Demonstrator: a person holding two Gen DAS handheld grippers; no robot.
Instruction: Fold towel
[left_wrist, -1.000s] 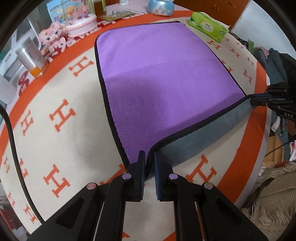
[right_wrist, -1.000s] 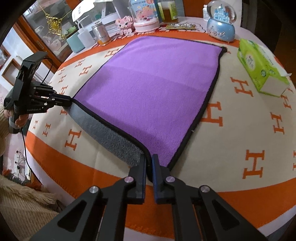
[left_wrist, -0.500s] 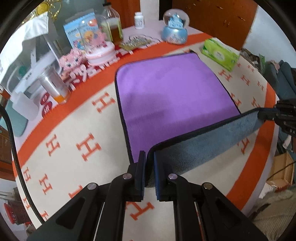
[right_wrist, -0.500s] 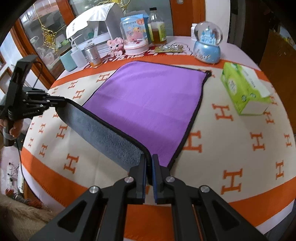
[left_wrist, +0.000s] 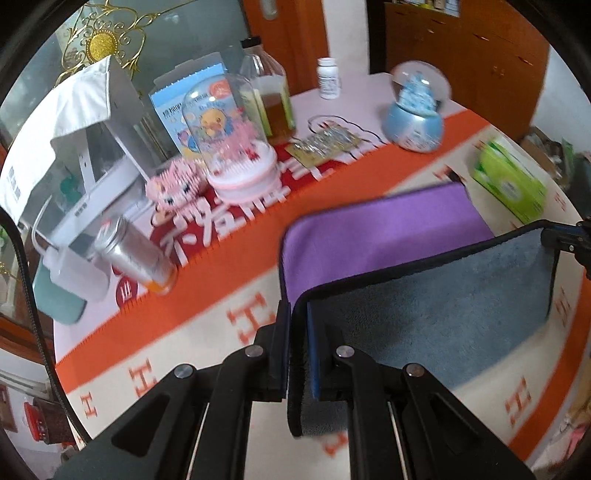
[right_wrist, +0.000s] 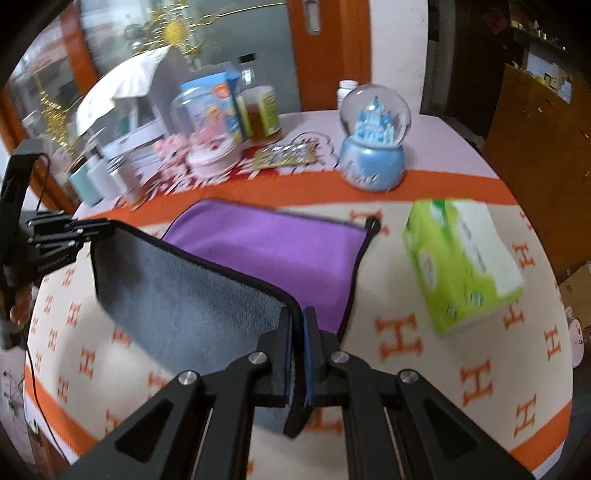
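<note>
The towel (left_wrist: 388, 236) is purple on top, grey beneath, with a black hem. Its far part lies on the orange and cream tablecloth; its near edge is lifted, showing the grey underside (left_wrist: 436, 306). My left gripper (left_wrist: 298, 317) is shut on the near left corner. My right gripper (right_wrist: 298, 321) is shut on the near right corner. The towel also shows in the right wrist view (right_wrist: 273, 243), its raised grey side (right_wrist: 184, 291) stretched between the two grippers. The left gripper shows there at the left (right_wrist: 107, 227), the right gripper in the left wrist view at the right edge (left_wrist: 546, 236).
A green tissue box (right_wrist: 461, 262) lies right of the towel. A blue snow globe (right_wrist: 373, 147), a pink domed toy (left_wrist: 236, 147), an amber bottle (left_wrist: 269, 96), a metal can (left_wrist: 136, 258) and boxes stand along the table's far side.
Both grippers have lifted the towel's near edge higher and carried it toward the far side. More grey underside shows and less purple remains visible.
</note>
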